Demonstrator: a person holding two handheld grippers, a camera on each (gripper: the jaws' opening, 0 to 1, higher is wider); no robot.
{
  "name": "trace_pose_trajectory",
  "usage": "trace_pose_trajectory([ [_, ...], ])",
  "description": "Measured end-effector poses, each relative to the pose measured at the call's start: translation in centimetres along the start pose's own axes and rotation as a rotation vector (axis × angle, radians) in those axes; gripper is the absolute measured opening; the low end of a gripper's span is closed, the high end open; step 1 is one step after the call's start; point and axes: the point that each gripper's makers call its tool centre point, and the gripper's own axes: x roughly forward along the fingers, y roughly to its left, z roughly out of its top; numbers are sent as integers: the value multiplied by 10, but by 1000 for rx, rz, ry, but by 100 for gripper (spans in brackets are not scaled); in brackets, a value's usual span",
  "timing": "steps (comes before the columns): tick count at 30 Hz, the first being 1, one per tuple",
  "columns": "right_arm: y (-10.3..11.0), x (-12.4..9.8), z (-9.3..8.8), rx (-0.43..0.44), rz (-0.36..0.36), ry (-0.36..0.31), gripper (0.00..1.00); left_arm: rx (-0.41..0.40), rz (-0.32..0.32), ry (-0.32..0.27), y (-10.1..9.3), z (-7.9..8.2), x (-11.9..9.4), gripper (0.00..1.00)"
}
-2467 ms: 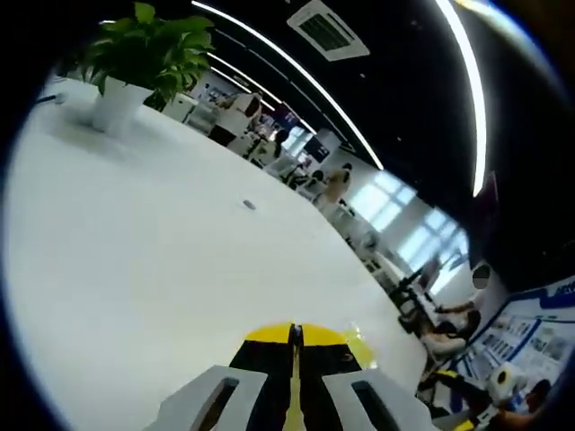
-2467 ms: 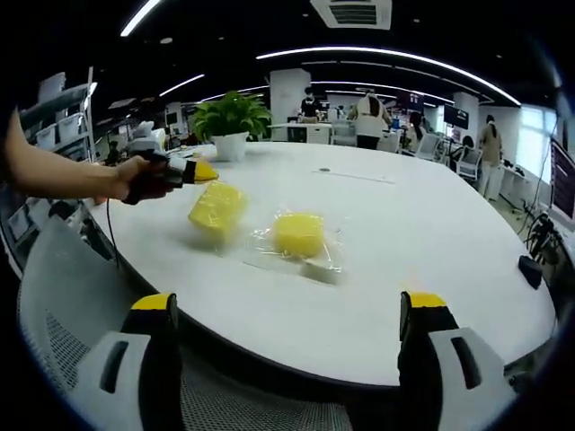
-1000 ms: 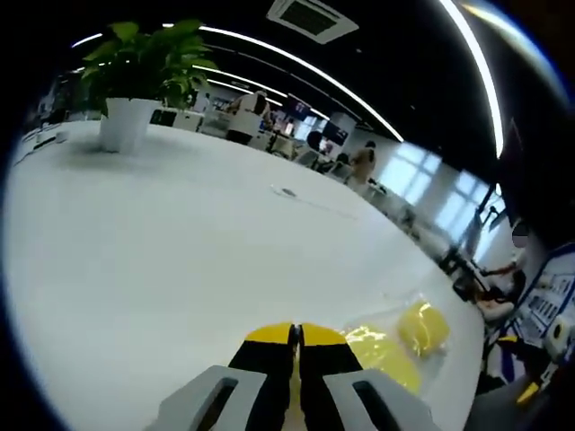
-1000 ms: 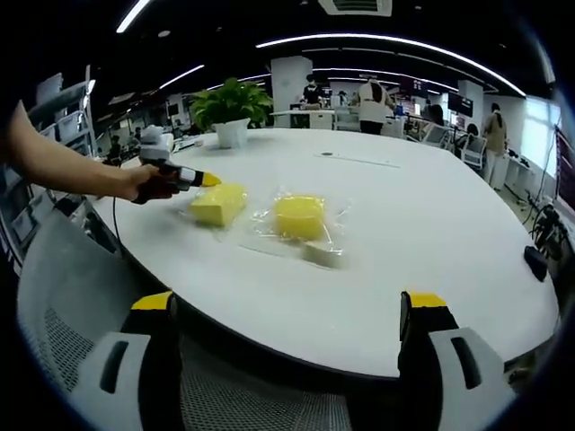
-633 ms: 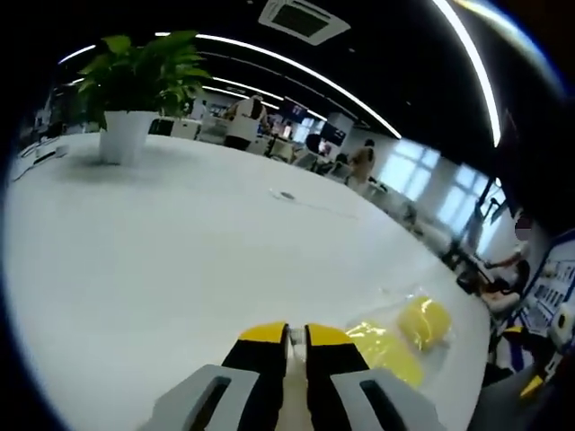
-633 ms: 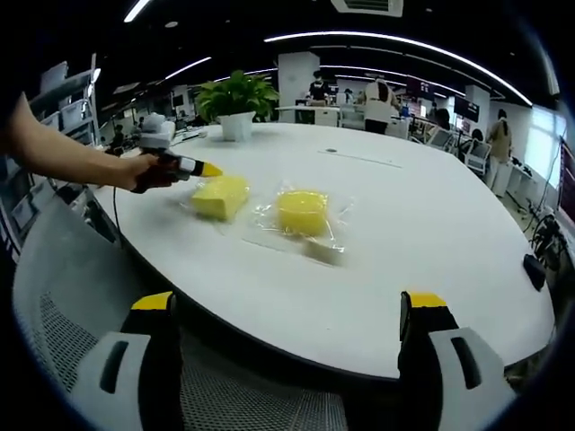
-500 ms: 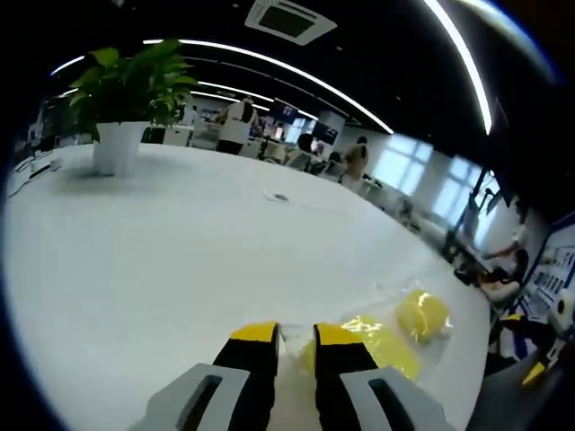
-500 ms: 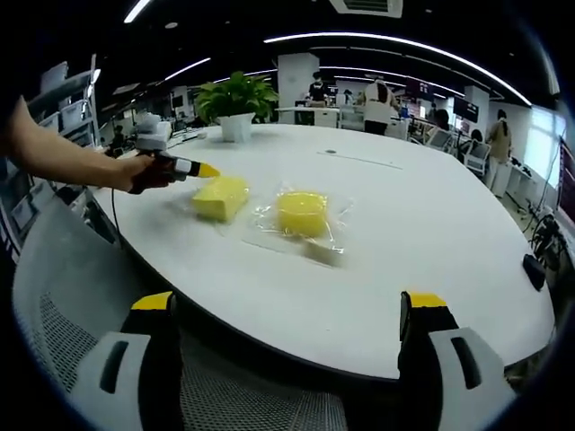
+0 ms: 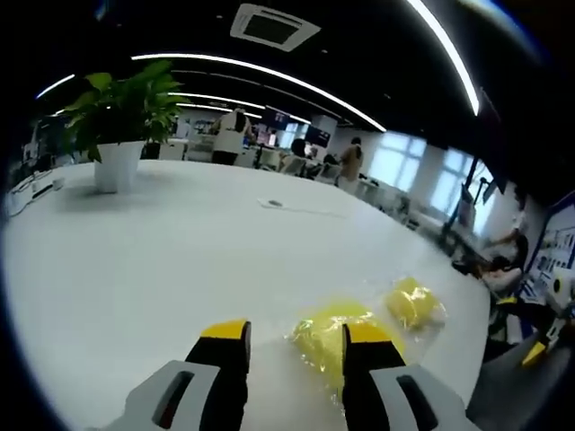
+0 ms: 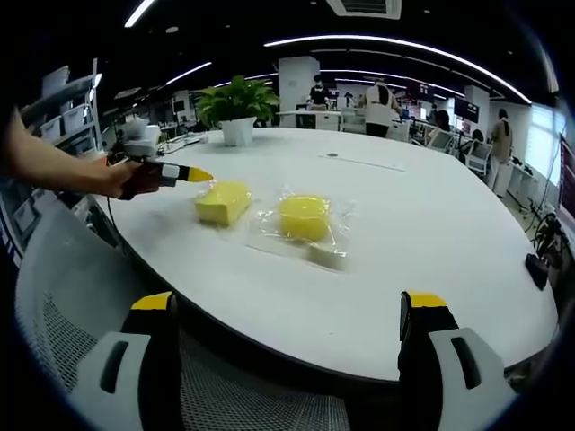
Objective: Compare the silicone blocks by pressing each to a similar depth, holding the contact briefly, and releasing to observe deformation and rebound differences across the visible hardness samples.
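Hovering L gripper beside first silicone block

Parting its jaws, the left gripper point(image 9: 292, 337) hangs just off the near yellow block point(image 9: 325, 337), nothing between the jaws yet; seen from the right gripper view it sits point(image 10: 184, 173) touching-close to that block point(image 10: 223, 202) at the table point(image 10: 431, 260) edge. Right gripper point(image 10: 292, 314) is spread wide, empty, well back from the table.

Risks, as I judge: block lies loose on a smooth top, so a sideways push could skid it rather than compress it. Second block point(image 10: 304, 217) is in a clear crinkled bag point(image 10: 269, 235); film may slip or bunch under the tip and spoil depth matching. Uneven depth between samples = no fair rebound comparison.

Orientation: near block lies flat, long axis approx from the left gripper toward the bagged block. Bagged block looks squarer, flat too; axis hard to call. Potted plant point(image 10: 235, 109) stands well apart.
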Motion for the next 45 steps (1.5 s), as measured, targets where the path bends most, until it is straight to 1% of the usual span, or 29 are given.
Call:
trace_pose_trajectory([
  [2, 0, 0, 1, 1, 0, -4, 96, 10, -9, 4, -4, -5, -8, 49],
  [3, 0, 0, 1, 2, 0, -5, 96, 26, -13, 8, -6, -7, -12, 52],
  [5, 1, 0, 2, 4, 3, -8, 96, 57, -23, 21, -11, -13, -21, 56],
  [7, 1, 0, 2, 5, 3, -11, 96, 89, -35, 35, -16, -18, -29, 57],
  [9, 1, -1, 3, 4, 5, -14, 96, 108, -43, 35, -22, -19, -35, 57],
  [11, 2, -1, 3, 2, 6, -16, 96, 150, -57, 31, -30, -19, -42, 58],
  [15, 2, -2, 4, -2, 8, -22, 96, 169, -89, 16, -47, -18, -52, 62],
  [18, 3, -2, 4, -5, 8, -24, 96, 219, -123, -3, -64, -15, -61, 65],
  [21, 2, -2, 5, -7, 8, -28, 96, 219, -139, -13, -73, -11, -68, 67],
  [24, 3, -2, 5, -13, 7, -30, 96, 207, -137, -32, -78, -9, -76, 70],
  [26, 3, -2, 5, -18, 7, -30, 96, 224, -136, -36, -81, -10, -79, 74],
  [28, 3, -2, 5, -19, 8, -32, 96, 242, -146, -17, -84, -14, -82, 77],
  [29, 3, -3, 6, -20, 8, -33, 96, 232, -165, 15, -86, -21, -85, 81],
  [30, 3, -3, 6, -21, 8, -35, 96, 240, -163, 1, -86, -19, -87, 81],
  [32, 3, -3, 7, -23, 8, -41, 96, 246, -166, 1, -86, -20, -93, 82],
  [36, 3, -3, 8, -24, 8, -48, 96, 239, -164, -29, -86, -12, -102, 87],
  [38, 4, -3, 8, -27, 9, -48, 96, 258, -161, -48, -88, -9, -106, 89],
  [40, 4, -3, 8, -30, 11, -49, 96, 277, -154, -56, -90, -10, -108, 90],
  [42, 5, -3, 8, -33, 11, -52, 96, 293, -151, -51, -92, -14, -110, 91],
  [45, 5, -3, 9, -33, 10, -57, 96, 298, -147, -62, -90, -16, -111, 93],
])
